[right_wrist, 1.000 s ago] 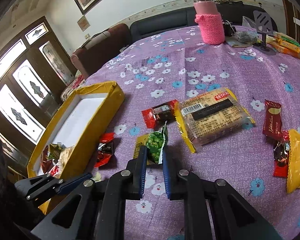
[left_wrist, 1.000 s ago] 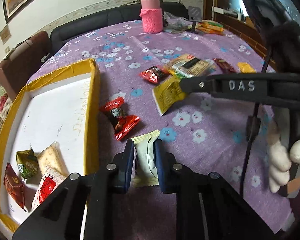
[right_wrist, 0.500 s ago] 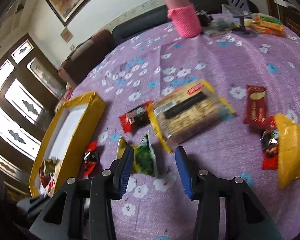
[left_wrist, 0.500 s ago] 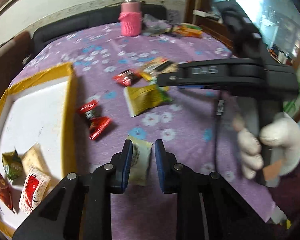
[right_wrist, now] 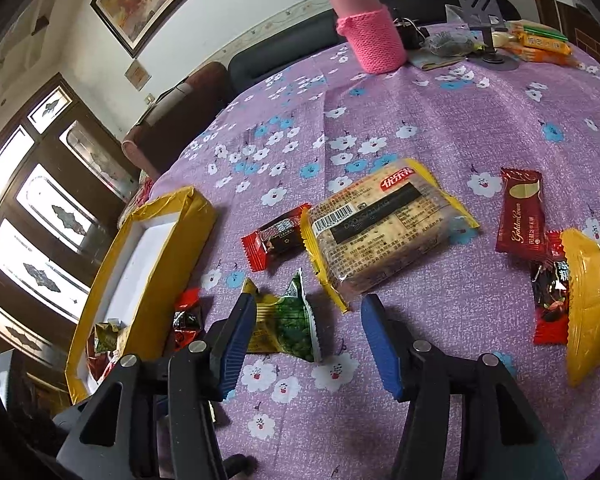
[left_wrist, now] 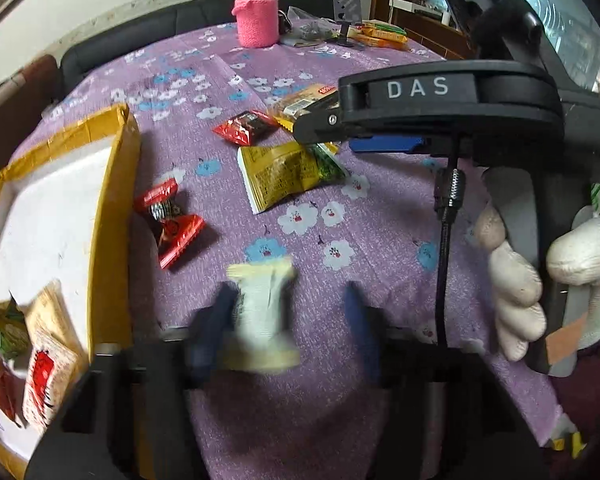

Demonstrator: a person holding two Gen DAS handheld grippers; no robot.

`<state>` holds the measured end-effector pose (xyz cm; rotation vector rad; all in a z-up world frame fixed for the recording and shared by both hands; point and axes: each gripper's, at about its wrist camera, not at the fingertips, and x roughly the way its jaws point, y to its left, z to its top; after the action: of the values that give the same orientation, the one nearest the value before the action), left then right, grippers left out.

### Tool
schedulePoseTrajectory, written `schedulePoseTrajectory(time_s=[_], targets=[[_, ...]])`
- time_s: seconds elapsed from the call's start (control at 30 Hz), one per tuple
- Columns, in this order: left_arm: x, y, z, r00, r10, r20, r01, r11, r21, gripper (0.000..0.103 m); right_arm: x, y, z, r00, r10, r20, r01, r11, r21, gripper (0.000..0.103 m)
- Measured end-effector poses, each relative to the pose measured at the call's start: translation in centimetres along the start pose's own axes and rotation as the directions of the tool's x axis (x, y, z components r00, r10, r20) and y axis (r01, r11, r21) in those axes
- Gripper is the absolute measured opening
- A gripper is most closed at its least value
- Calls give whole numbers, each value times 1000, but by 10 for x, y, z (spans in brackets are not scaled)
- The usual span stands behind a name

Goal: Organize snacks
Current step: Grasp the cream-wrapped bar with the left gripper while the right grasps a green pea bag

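Change since earlier: both grippers, clamped on packets a second ago, now stand spread; the cream packet and the green-and-yellow packet lie released on the surface.
Surface (right_wrist: 440, 128): purple flowered cloth carrying the scattered snacks.
Box (left_wrist: 115, 184): yellow-rimmed and white inside, at the left; several packets already lie in its near corner.
Cracker pack (right_wrist: 388, 236): largest loose snack, flat, just beyond the right gripper.
Right gripper (right_wrist: 308, 344): jaws wide apart, grasping nothing; the green-and-yellow packet sits between them, close to the left finger.
Left gripper (left_wrist: 287, 332): blurred, jaws apart and empty; the cream packet lies between them, near the left finger.
Green-and-yellow packet (right_wrist: 287, 320): crumpled, on the surface, outside the box.
Cream packet (left_wrist: 263, 316): on the surface beside the box wall, not inside it.
Red candies (left_wrist: 167, 220): two, just right of the box wall.
Step in hand, judged: re-grasping. Centre each packet between the fingers, clench on its body rather than a crimped end, then lift clear over the box rim before letting go.
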<state>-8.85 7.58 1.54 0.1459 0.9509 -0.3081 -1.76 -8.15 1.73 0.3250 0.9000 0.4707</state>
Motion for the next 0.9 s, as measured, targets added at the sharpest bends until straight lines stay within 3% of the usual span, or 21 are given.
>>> schedulePoseTrajectory(time_s=[0.07, 0.23, 0.37, 0.57, 0.63, 0.73, 0.9], targets=[[-3, 4, -2, 1000, -8, 3, 8, 1000, -12, 20, 0, 0, 0, 1000, 19, -1, -19, 1000, 6, 57], [-5, 7, -9, 999, -35, 29, 37, 998, -53, 20, -1, -1, 0, 999, 46, 12, -46, 999, 11, 59], [-7, 22, -10, 994, -95, 50, 101, 985, -143, 20, 1, -1, 1, 996, 85, 12, -85, 996, 19, 62], [-6, 22, -9, 993, -101, 55, 109, 983, -149, 20, 13, 1, -6, 969, 225, -101, -220, 974, 61, 61], [-5, 22, -8, 993, -106, 56, 114, 982, -151, 20, 7, 11, -8, 976, 192, -104, -191, 981, 22, 61], [-5, 22, -9, 993, -107, 58, 115, 982, -150, 20, -1, 33, -7, 997, 33, -63, -41, 991, -130, 62], [-6, 23, -11, 990, -126, 62, 134, 980, -144, 26, 6, 62, 1, 993, -115, -30, 97, 932, -348, 66]])
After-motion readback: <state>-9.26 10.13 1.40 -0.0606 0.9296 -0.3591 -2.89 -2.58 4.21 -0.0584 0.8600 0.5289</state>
